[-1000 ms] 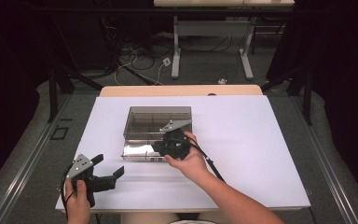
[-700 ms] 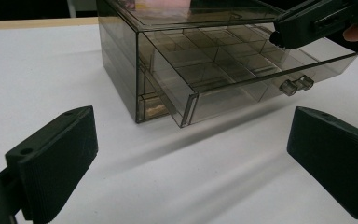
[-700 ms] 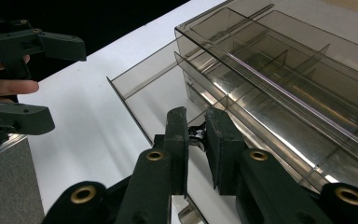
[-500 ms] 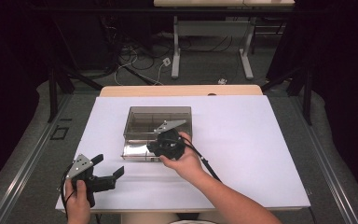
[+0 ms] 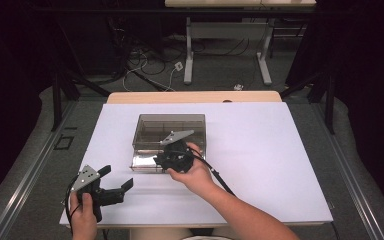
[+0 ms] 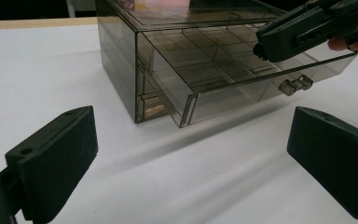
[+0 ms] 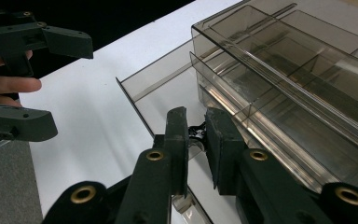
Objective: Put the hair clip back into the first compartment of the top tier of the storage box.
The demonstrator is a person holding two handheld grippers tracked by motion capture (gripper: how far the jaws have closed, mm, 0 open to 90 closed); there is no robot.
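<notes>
white bench (image 5: 260, 165) carries the smoky drawer box (image 5: 170, 131) at centre. my right gripper (image 7: 196, 131) jaws pinch its drawer knob (image 6: 295, 85); a hard tug could drag the unbraced box toward six o'clock, since my left gripper (image 5: 116, 186), jaws spread, idles at seven o'clock.

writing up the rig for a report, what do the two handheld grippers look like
Both are black, with two broad flat jaws. The left gripper carries a grey three-cornered plate on top, and its pads are finely ribbed. The right gripper shows brass-coloured rivets along its jaw arms and trails a black cable. The forearms are bare, no sleeves.
</notes>
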